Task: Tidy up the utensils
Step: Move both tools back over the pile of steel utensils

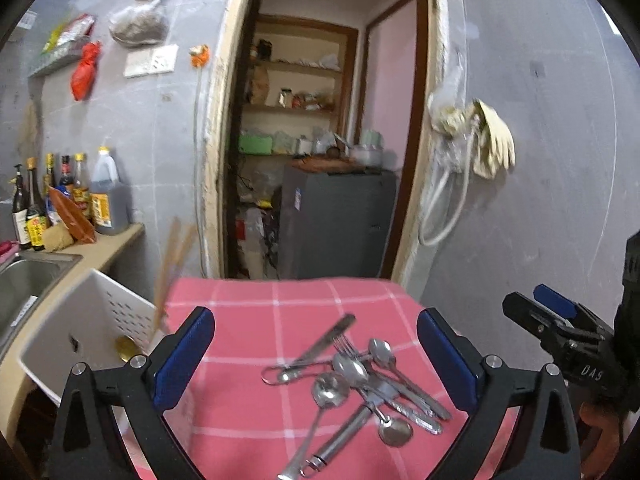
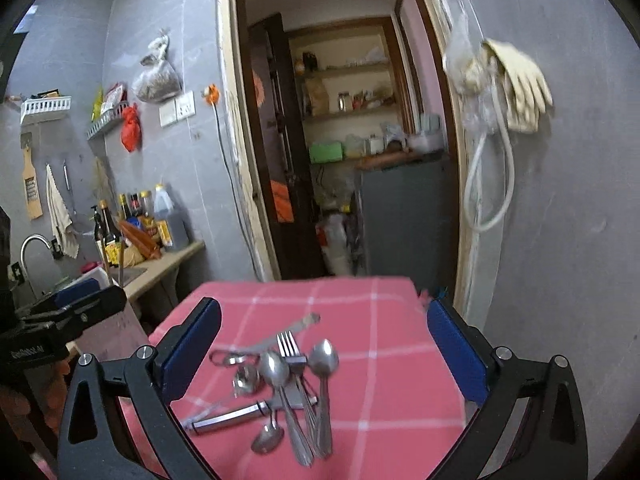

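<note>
A heap of steel utensils lies on a pink checked cloth: several spoons, a fork, a knife and a tool with a round handle. My left gripper hovers over the heap, jaws wide open, nothing between them. My right gripper is also open and empty above the same heap. A white slotted basket stands left of the cloth, with a gold spoon and wooden chopsticks in it. The right gripper shows at the right edge of the left wrist view.
A steel sink and a counter with sauce bottles are at the left. Straight ahead is a doorway into a pantry with a grey cabinet. Gloves and a hose hang on the right wall.
</note>
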`<state>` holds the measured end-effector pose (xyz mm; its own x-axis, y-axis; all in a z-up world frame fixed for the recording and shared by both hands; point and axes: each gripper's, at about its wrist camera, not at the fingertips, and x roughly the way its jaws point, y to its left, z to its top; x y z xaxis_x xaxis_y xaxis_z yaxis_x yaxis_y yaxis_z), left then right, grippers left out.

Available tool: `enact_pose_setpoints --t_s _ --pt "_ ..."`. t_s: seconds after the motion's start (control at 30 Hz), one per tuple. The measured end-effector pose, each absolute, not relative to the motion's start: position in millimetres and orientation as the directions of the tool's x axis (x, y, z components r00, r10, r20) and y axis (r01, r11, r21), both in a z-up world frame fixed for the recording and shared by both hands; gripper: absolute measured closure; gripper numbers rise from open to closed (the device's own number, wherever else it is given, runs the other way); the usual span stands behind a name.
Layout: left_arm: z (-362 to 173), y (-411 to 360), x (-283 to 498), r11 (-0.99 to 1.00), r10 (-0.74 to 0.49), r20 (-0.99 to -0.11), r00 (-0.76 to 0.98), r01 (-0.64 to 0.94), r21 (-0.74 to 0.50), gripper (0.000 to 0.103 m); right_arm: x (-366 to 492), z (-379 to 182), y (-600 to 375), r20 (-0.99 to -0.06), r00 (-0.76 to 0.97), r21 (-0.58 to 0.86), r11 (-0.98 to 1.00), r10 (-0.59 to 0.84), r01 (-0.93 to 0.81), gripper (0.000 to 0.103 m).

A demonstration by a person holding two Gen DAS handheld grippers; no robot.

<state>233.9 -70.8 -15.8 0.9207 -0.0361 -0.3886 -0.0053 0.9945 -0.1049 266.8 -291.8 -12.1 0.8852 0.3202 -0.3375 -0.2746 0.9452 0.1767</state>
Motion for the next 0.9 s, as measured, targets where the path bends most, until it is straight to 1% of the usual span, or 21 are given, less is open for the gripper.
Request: enact_pose_setpoints --t_s 0.23,0.33,0.4,0.53,0.6,0.7,0.73,0.77,0.8,0.83,0.9 --pt "-54.0 -80.3 259.2 0.993 -0.070 -0.496 0.866 0.016 -0.113 0.001 300.2 -62.0 -303.3 -0.466 0.795 0.257 0.920 0.387 -0.297 0.002" --pt "-71.9 -78.6 273.0 0.993 -0.078 -0.544 0.836 0.014 -0.121 0.001 315.5 -82.9 -302.5 -0.502 0.752 0.297 0.902 0.428 -0.315 0.004" --pt "-84.4 -75.9 283.4 0.991 -0.086 -0.576 0.813 0.012 -0.130 0.001 331.0 -98.0 -298.7 -0.536 0.711 0.319 0.889 0.455 -0.328 0.009" --pt "-104.2 -74.0 303.1 0.987 -0.109 -0.619 0.778 0.013 -0.157 0.001 354.6 -125.2 -286.8 -0.590 0.638 0.339 0.869 0.496 -0.362 0.026" --pt "-113.8 -72.1 314.2 0.984 -0.126 -0.639 0.759 0.016 -0.176 0.005 365.6 -134.1 -282.3 -0.611 0.601 0.352 0.857 0.515 -0.377 0.030" --pt "-128.2 -68.2 331.0 0.977 -0.159 -0.671 0.724 0.016 -0.214 0.018 383.3 -148.7 -275.0 -0.647 0.541 0.369 0.841 0.538 -0.396 0.037" --pt "-131.9 -67.4 334.7 0.974 -0.169 -0.677 0.716 0.018 -0.224 0.020 386.2 -152.2 -274.2 -0.654 0.529 0.372 0.839 0.541 -0.398 0.041" --pt "-135.9 -66.6 338.5 0.971 -0.185 -0.684 0.705 0.023 -0.238 0.024 392.5 -157.3 -271.4 -0.668 0.506 0.377 0.834 0.546 -0.402 0.045" --pt "-139.2 -65.8 341.7 0.968 -0.199 -0.690 0.696 0.029 -0.251 0.028 397.1 -161.5 -269.4 -0.678 0.489 0.380 0.831 0.549 -0.406 0.047" --pt "-141.9 -65.4 344.2 0.965 -0.212 -0.695 0.687 0.034 -0.261 0.030 403.2 -164.3 -267.9 -0.685 0.475 0.382 0.828 0.552 -0.411 0.049" --pt "-147.1 -64.4 349.3 0.958 -0.241 -0.707 0.665 0.044 -0.284 0.037 410.2 -167.6 -265.6 -0.691 0.458 0.385 0.821 0.559 -0.421 0.055"
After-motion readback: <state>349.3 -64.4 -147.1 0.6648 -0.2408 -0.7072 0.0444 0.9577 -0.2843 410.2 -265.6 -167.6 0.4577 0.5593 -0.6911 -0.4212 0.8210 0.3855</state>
